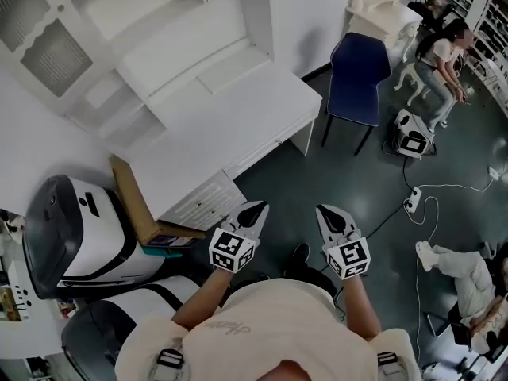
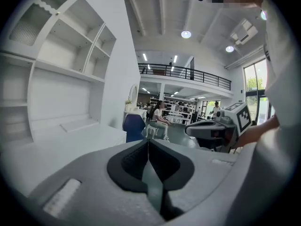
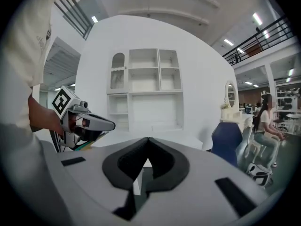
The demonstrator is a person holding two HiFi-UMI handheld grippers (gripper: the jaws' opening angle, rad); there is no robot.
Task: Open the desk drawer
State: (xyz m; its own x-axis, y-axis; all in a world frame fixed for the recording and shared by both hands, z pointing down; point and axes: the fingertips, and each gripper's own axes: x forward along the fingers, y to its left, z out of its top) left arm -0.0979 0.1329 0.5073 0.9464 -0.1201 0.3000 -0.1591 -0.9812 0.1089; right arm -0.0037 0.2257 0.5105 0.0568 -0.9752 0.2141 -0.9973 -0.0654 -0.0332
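Observation:
The white desk (image 1: pixel 230 117) with a shelf hutch stands at the upper left, and its drawer front (image 1: pixel 266 148) runs flush along the near edge. My left gripper (image 1: pixel 255 209) and right gripper (image 1: pixel 327 213) hang side by side over the dark floor, short of the desk and touching nothing. Both are shut, tips together, with nothing held. In the left gripper view the left gripper (image 2: pixel 148 142) points past the desk top (image 2: pixel 70 140) towards the hall. In the right gripper view the right gripper (image 3: pixel 147 140) faces the desk and hutch (image 3: pixel 146 91), with the left gripper (image 3: pixel 89 124) beside it.
A blue chair (image 1: pixel 359 78) stands at the desk's right end. Cardboard (image 1: pixel 131 201) leans by a white and black machine (image 1: pixel 75 228) at the left. A power strip with cable (image 1: pixel 413 203) lies on the floor. A person (image 1: pixel 440 66) sits at the far right.

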